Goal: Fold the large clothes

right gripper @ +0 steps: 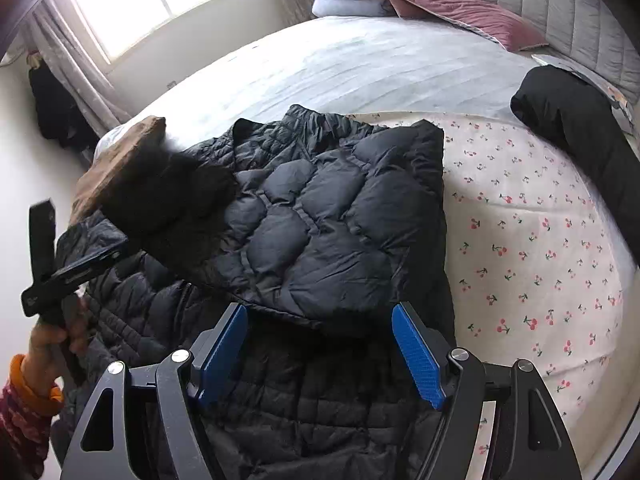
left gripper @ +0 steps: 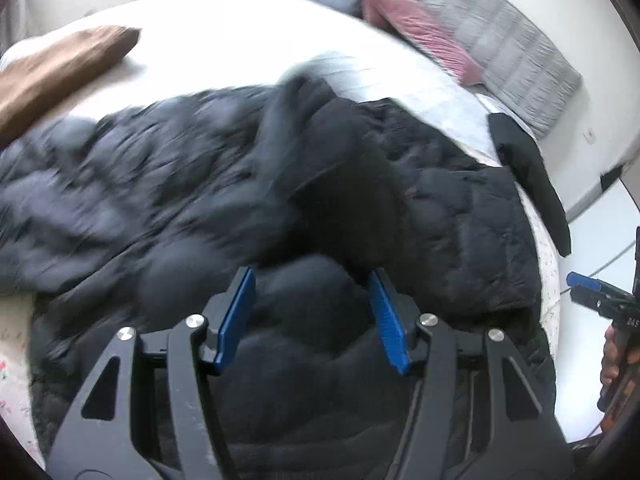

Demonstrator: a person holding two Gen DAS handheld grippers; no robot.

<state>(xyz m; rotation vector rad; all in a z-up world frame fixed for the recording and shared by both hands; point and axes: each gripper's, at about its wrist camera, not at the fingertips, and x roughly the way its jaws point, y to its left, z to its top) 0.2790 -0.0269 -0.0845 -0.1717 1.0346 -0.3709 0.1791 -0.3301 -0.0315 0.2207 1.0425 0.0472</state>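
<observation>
A black jacket [right gripper: 320, 224] is spread on the bed [right gripper: 540, 240], partly folded over itself – its left part is smeared by blur in the left view. The left gripper [left gripper: 312, 312] is held spread above it, nothing pinched. The right gripper [right gripper: 320, 356] is likewise spread, empty; its lower body is cut off.

quilted black jacket [right gripper: 320, 220] faintly glossy; cherry-print sheet [right gripper: 540, 240] matt cloth.
</observation>
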